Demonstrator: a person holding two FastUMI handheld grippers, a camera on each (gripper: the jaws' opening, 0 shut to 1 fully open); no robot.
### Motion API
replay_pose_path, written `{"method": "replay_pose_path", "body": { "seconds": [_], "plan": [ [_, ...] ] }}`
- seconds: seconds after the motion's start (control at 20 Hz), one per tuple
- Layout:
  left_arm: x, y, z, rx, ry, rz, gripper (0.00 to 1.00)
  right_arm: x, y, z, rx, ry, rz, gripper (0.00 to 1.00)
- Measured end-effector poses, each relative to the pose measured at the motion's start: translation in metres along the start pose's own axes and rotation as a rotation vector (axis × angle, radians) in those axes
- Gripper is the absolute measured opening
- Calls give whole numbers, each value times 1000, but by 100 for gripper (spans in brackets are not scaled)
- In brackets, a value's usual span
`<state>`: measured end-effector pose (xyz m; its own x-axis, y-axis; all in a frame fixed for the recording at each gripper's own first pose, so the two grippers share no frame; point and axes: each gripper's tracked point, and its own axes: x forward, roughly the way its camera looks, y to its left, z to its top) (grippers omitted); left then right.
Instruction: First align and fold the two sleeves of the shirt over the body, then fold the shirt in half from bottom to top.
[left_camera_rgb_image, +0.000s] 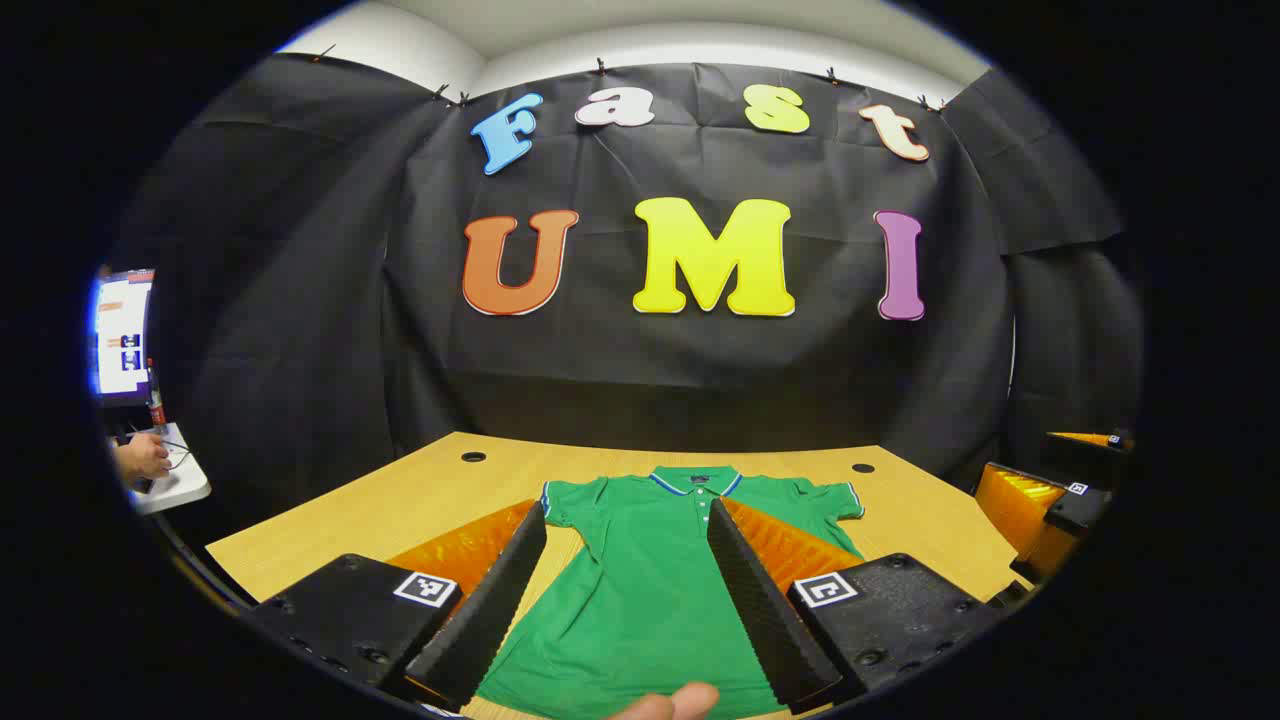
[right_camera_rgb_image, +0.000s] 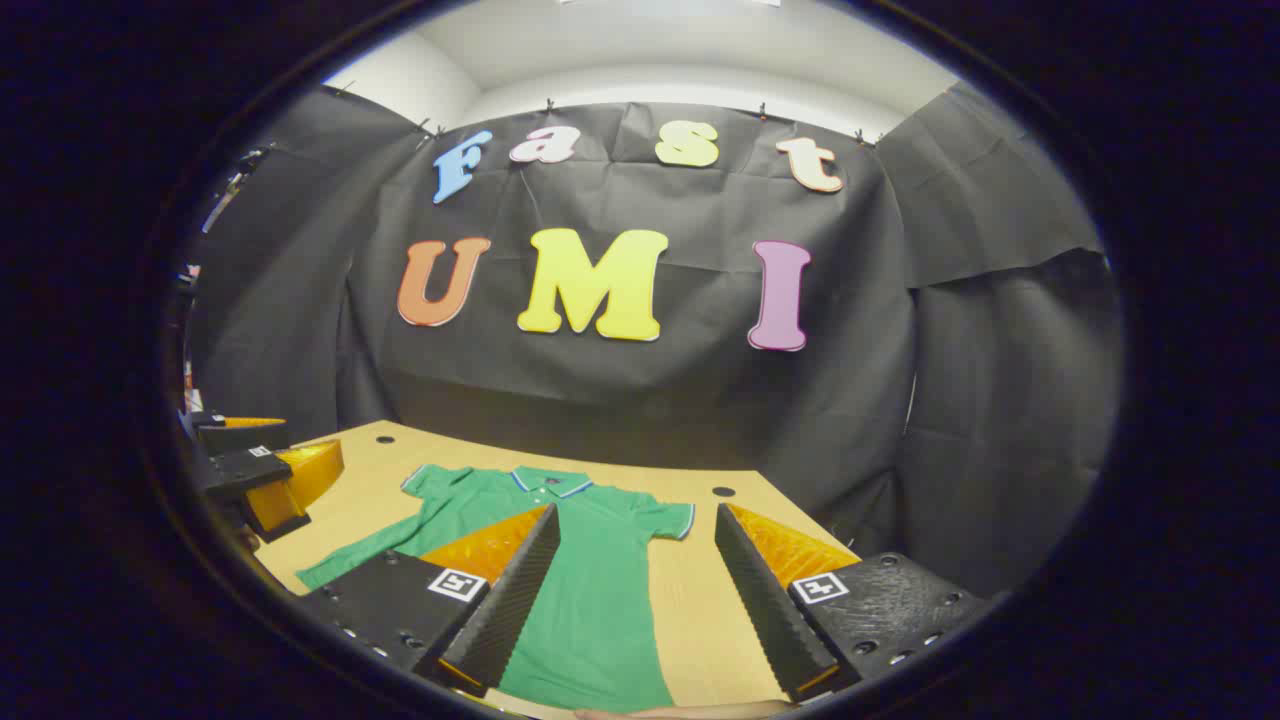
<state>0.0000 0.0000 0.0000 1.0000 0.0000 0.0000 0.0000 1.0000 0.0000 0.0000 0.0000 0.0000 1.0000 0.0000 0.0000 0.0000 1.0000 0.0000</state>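
A green polo shirt (left_camera_rgb_image: 640, 590) lies flat on the wooden table (left_camera_rgb_image: 400, 500), collar at the far end with blue and white trim. Its short sleeves (left_camera_rgb_image: 825, 498) are spread out to the sides. My left gripper (left_camera_rgb_image: 628, 515) hovers open over the shirt's near half, with nothing between its fingers. In the right gripper view the shirt (right_camera_rgb_image: 590, 590) lies left of centre. My right gripper (right_camera_rgb_image: 636, 515) is open above the shirt's right edge and the bare table (right_camera_rgb_image: 700, 600), holding nothing. Each gripper shows at the side of the other's view: the right one (left_camera_rgb_image: 1050, 510) and the left one (right_camera_rgb_image: 260, 470).
A fingertip (left_camera_rgb_image: 670, 705) shows at the bottom edge over the hem. Two cable holes (left_camera_rgb_image: 863, 468) sit near the table's far edge. At far left a person's hand (left_camera_rgb_image: 140, 460) rests on a small white desk under a lit screen (left_camera_rgb_image: 122, 335).
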Motion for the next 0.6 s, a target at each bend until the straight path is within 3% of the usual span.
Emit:
{"method": "replay_pose_path", "body": {
  "seconds": [0.6],
  "plan": [
    [-1,-7,-2,55,-3,-1,100,0,-10,-7,17,18,2,96]
  ]
}}
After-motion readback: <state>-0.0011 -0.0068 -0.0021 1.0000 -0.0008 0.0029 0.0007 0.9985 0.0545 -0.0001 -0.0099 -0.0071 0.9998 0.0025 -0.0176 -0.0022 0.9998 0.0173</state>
